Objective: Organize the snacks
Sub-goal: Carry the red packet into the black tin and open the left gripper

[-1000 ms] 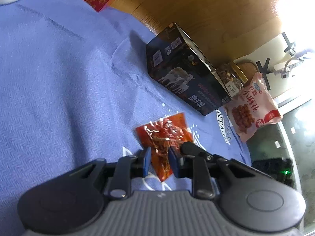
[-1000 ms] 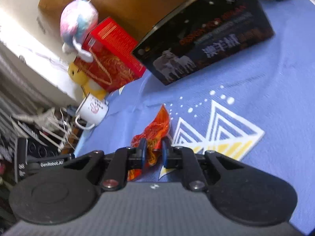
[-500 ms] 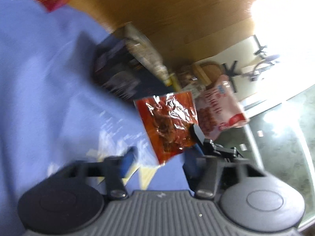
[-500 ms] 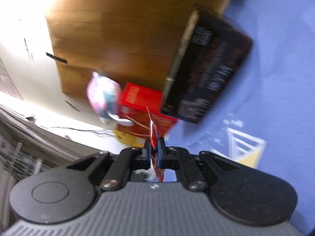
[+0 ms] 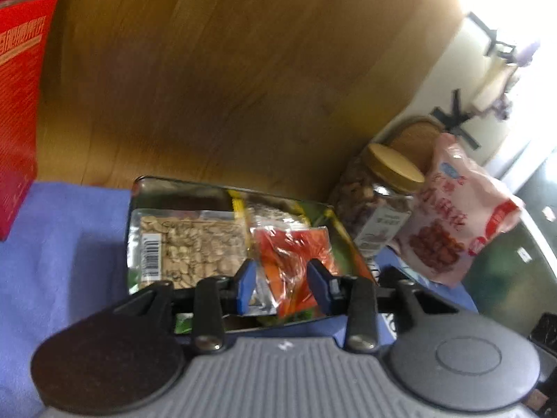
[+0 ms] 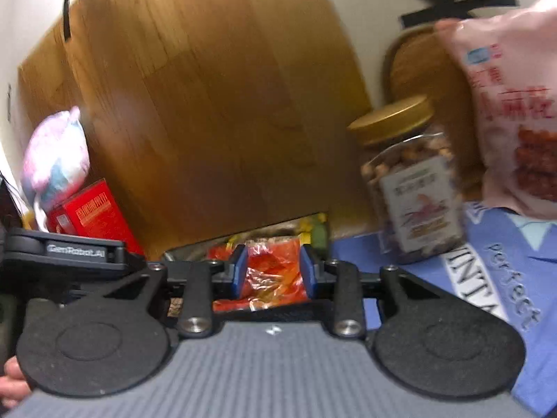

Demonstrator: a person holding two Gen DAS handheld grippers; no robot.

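An open dark snack box (image 5: pixel 134 191) stands on the blue cloth and holds several packets. A clear packet of pale seeds (image 5: pixel 188 244) lies at its left. A red-orange snack packet (image 5: pixel 292 257) lies at its right. My left gripper (image 5: pixel 282 284) is open just above the box, its blue pads on either side of the red packet without touching it. In the right wrist view my right gripper (image 6: pixel 273 271) is open too, over red-orange packets (image 6: pixel 268 275) in the same box (image 6: pixel 188 249).
A nut jar with a gold lid (image 5: pixel 379 202) (image 6: pixel 414 181) and a pink snack bag (image 5: pixel 459 219) (image 6: pixel 511 104) stand right of the box. A red carton (image 5: pixel 19 101) (image 6: pixel 90 212) is at the left, a plush toy (image 6: pixel 55 160) on it. A wooden panel (image 5: pixel 226 69) backs the table.
Both grippers lifted red-orange packets from the cloth and carried them over the box. Both jaws have opened, and the packets now lie inside the box.
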